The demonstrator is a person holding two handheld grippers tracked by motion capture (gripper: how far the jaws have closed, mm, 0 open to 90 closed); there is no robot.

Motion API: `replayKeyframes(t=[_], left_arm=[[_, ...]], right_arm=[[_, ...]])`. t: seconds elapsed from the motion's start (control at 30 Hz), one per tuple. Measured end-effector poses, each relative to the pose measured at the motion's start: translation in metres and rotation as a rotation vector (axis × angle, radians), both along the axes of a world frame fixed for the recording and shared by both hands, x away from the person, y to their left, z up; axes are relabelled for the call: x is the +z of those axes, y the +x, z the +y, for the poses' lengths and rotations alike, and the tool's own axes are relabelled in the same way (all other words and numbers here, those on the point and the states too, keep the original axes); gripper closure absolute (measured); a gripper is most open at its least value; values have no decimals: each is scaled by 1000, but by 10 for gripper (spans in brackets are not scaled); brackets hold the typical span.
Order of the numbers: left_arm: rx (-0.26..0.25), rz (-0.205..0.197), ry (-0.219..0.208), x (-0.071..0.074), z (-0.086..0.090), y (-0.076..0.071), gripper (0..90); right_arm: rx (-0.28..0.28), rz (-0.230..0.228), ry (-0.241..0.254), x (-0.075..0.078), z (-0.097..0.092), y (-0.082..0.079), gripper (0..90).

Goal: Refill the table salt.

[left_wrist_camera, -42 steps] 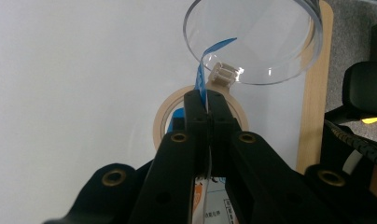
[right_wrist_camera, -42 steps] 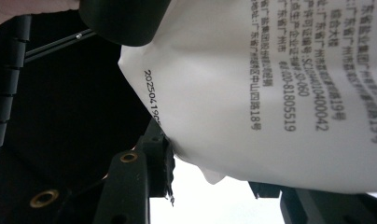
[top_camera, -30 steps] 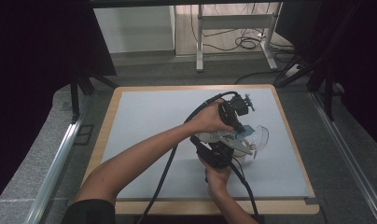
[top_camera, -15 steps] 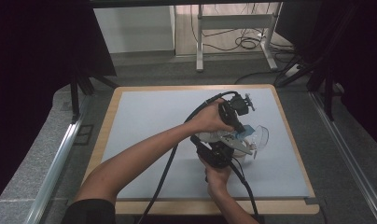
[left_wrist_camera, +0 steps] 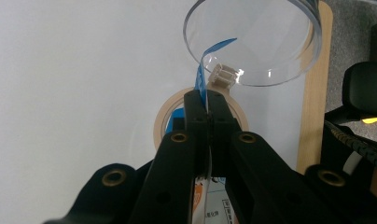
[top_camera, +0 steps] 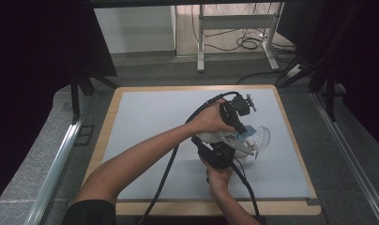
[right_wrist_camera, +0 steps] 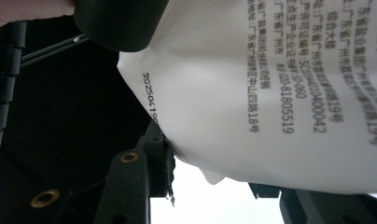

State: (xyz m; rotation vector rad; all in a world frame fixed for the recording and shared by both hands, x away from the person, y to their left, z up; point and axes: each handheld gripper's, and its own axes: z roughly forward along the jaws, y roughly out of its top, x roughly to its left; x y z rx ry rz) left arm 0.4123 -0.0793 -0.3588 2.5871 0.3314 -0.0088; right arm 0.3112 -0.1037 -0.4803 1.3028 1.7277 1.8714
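A white printed bag [right_wrist_camera: 270,93] with a blue top strip [left_wrist_camera: 203,70] is held between both grippers at the table's right middle. My left gripper [left_wrist_camera: 206,100] is shut on that blue strip, and in the high view it [top_camera: 240,130] points down from above. Below it my right gripper [top_camera: 223,151] grips the bag's white body [top_camera: 215,137]. In the right gripper view the bag sits between the jaws of that gripper [right_wrist_camera: 214,179], pressed against the left pad. A clear round dish [left_wrist_camera: 256,42] lies just beyond, with a small white piece [left_wrist_camera: 223,74] at its near edge.
A beige tape roll [left_wrist_camera: 165,119] lies on the white mat [top_camera: 145,122] under the left gripper. The clear dish [top_camera: 261,137] sits near the mat's right side. The wooden table edge [left_wrist_camera: 315,102] runs close by on the right. Black cables trail toward the person.
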Motion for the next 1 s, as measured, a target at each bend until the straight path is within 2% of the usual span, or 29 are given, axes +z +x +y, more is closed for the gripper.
replayKeyframes(t=[0.53,1.0], left_arm=[[4,-1,7,4,-2,0,900],[2,-3,8,4,-1,-1,900]], right_arm=[[-8,4,27,3,0,0,588],[-6,3,29,3,1,0,588]])
